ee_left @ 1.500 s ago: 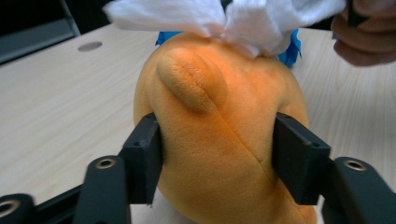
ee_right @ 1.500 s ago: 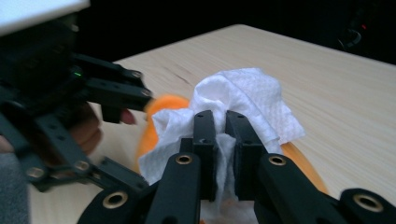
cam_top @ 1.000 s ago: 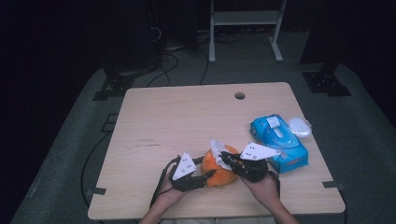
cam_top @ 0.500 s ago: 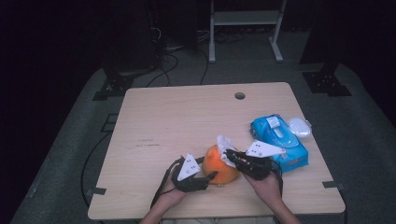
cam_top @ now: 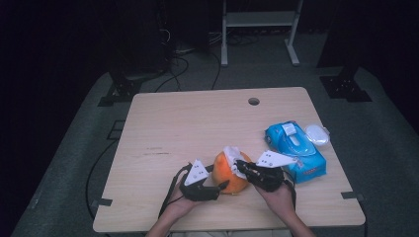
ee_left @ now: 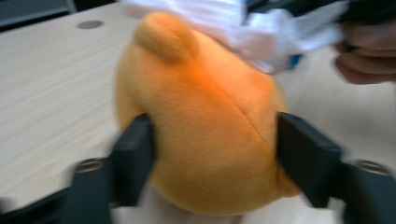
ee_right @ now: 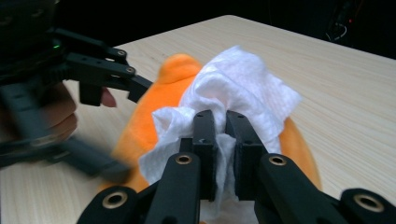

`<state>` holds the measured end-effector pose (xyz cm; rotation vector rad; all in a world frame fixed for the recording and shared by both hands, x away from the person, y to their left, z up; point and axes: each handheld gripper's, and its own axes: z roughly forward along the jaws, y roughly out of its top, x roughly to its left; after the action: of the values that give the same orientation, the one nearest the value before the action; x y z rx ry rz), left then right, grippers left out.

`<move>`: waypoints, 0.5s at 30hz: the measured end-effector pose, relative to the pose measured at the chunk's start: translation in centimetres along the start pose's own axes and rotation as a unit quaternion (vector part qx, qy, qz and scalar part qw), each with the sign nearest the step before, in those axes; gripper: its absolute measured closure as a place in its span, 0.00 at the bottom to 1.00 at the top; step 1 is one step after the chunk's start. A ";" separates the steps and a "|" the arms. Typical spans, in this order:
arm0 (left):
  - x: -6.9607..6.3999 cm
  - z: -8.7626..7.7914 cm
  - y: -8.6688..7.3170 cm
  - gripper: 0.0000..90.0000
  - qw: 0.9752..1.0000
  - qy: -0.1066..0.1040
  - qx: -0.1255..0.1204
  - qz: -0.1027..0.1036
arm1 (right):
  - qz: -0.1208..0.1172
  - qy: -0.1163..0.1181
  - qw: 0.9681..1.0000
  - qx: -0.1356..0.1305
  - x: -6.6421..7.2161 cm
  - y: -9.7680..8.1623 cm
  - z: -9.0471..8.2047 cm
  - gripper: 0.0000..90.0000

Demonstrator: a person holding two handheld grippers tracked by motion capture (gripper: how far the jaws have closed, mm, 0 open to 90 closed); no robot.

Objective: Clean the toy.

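High view: we see wooden table (cam_top: 188, 123), orange plush toy (cam_top: 228, 173) sitting near front edge, between both grippers. Blue wipes pack (cam_top: 295, 150) lies just right of it.

Plush: rounded body, fuzzy orange fabric, seam down side, small ear-like nub on top.

Left gripper (ee_left: 212, 158) jaws straddle plush at medium width; they've just been opening, pads at fabric, press unclear.

Right gripper (ee_right: 219, 154) jaws narrow, pinching white wipe (ee_right: 238, 88) draped over top of plush.
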<state>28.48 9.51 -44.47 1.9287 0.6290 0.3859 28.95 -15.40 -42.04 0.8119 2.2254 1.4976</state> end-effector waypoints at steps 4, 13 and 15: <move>1.3 -0.1 -0.5 0.47 0.999 -0.004 -0.006 -0.053 | -0.022 0.007 1.000 0.006 0.6 0.2 0.0 0.91; 3.2 -1.1 -0.4 0.56 0.984 -0.019 -0.101 -0.143 | -0.030 0.020 0.999 0.026 0.3 -0.1 0.6 0.91; 3.5 -1.0 -0.6 0.67 0.982 -0.023 -0.102 -0.159 | -0.025 0.017 0.999 0.024 0.1 -0.1 0.5 0.91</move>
<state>30.69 12.50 -44.59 1.6054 0.8193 0.1947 29.18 -15.00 -42.32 0.7444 2.2979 1.4511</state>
